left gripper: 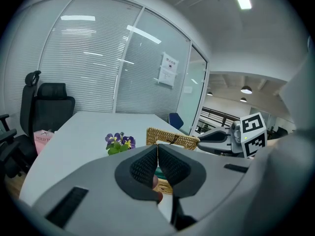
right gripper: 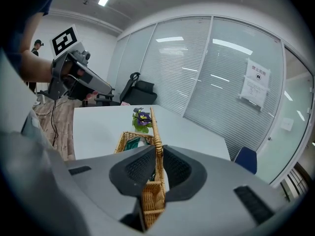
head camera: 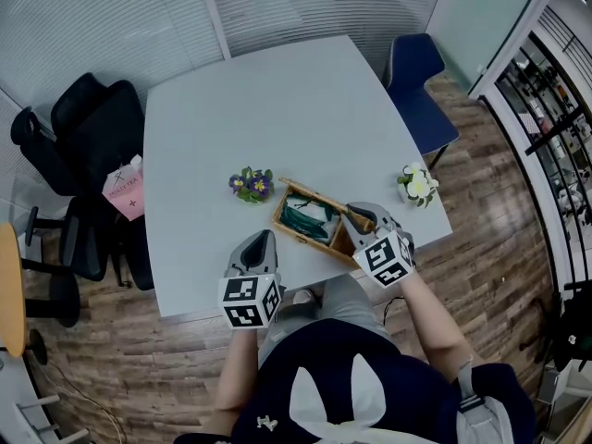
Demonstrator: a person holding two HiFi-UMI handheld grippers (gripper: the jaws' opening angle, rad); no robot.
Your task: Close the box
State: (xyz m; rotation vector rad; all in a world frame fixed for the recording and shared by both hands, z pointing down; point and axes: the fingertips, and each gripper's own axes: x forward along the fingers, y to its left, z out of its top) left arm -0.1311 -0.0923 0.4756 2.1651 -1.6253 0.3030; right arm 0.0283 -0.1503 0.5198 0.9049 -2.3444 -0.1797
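Your right gripper (right gripper: pixel 158 156) has its jaws pinching the upright edge of the wicker lid (right gripper: pixel 153 124) of the box (head camera: pixel 307 220). The box sits open on the bench (head camera: pixel 277 100) near your edge, between the purple flowers (head camera: pixel 252 184) and the white flowers (head camera: pixel 418 185). Your left gripper (left gripper: pixel 157 154) hangs just left of the box over the bench's near edge, jaws pressed together on nothing.
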